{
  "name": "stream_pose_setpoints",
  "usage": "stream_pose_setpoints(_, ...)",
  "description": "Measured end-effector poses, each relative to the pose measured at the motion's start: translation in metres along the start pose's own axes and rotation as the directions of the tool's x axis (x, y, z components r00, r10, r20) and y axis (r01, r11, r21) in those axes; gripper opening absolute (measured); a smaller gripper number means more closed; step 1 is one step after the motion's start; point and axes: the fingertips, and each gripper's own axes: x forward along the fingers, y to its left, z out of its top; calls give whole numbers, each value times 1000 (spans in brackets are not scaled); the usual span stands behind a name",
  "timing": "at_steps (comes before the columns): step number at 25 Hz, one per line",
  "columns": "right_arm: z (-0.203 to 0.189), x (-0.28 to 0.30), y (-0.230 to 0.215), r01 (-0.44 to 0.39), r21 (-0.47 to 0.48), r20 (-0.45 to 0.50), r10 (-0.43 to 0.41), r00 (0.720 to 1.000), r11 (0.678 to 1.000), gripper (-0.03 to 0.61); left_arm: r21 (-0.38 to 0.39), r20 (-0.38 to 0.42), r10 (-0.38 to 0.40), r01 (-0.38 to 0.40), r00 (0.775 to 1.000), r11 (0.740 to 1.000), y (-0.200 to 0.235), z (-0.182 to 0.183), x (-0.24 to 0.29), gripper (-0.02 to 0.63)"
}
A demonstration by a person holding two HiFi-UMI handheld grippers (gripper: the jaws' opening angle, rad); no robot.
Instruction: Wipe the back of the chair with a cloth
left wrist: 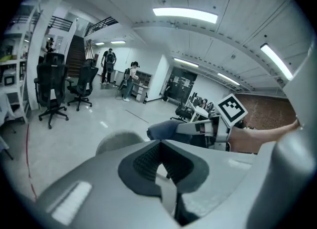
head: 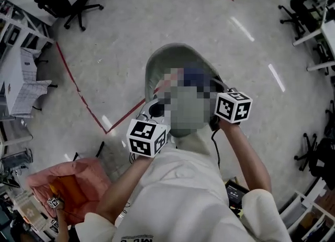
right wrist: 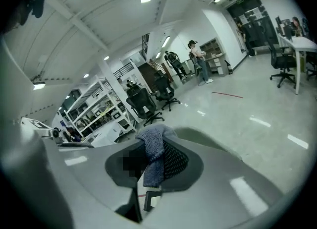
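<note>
The chair's grey-green back (head: 175, 57) stands just ahead of me on the floor. A blue-grey cloth (right wrist: 152, 152) hangs between the jaws of my right gripper (right wrist: 151, 162), which is shut on it, with the chair's curved top edge (right wrist: 208, 139) right behind. In the left gripper view the same cloth (left wrist: 166, 130) is held at the chair's rounded top (left wrist: 118, 141) by the right gripper (left wrist: 200, 127). My left gripper (left wrist: 159, 154) is shut with nothing between its pads, beside the right one. In the head view a mosaic patch hides both grippers' tips.
Red tape lines (head: 78, 91) cross the glossy floor. Black office chairs (head: 78, 2) stand at the back left, desks and more chairs (head: 314, 31) at the right. A pink bag (head: 70, 186) lies at the lower left. People (left wrist: 109, 64) stand far off.
</note>
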Motion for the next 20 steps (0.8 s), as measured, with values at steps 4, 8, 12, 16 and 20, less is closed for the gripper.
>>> stream_pose_setpoints(4,14,-22,50,-67,-70,0,68,998,995,75,15,65,21,-22,998,1000,-5,24,-25,2)
stream_pose_setpoints(8,15,-46,79,-117,-71,9,118,993,991,74,17,94,135,-137,986,990,0,37,-40,2)
stream_pose_setpoints(12,3,-74,97,-164,-51,15,165,986,985,74,-29,145,101,-98,984,995,-13,42,-53,2)
stream_pose_setpoints(16,7,-113,119,-203,-42,25,204,979,978,75,-47,206,52,-43,977,998,-40,63,-72,2)
stream_pose_setpoints(20,13,-141,124,-217,-81,61,222,973,973,74,9,177,35,-37,984,999,-63,62,-76,2)
